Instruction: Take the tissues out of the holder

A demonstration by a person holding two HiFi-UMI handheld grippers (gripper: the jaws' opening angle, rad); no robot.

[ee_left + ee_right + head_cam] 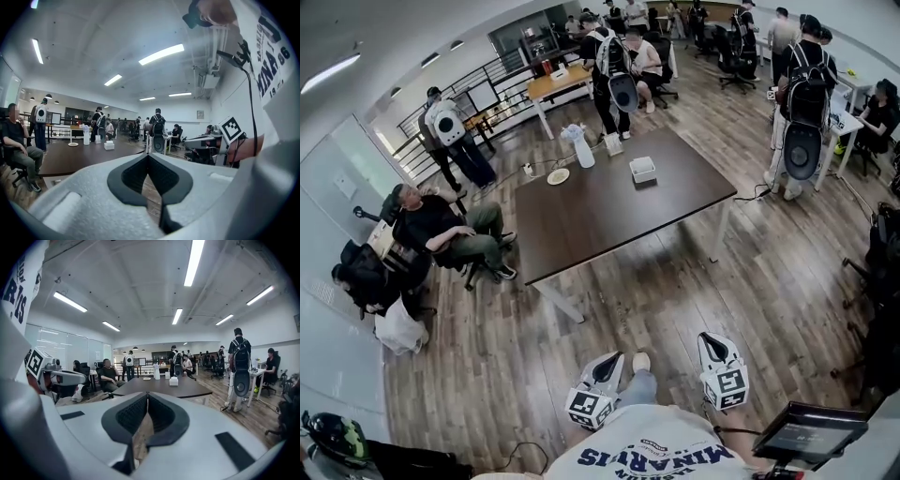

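two grippers sit low by the person's shirt: left gripper (605,367) and right gripper (716,347), each with jaws pressed together, empty. one dark table (609,225) ahead carries one tissue holder (643,170), one plate (558,176) and one white vase (581,148). tissue holder lies well apart from both grippers, across wood floor (609,309).

Left gripper (610,360), right gripper (711,337) held low before torso, side by side, well apart. Both point forward, slightly downward. Jaws of each closed tip to tip, empty.
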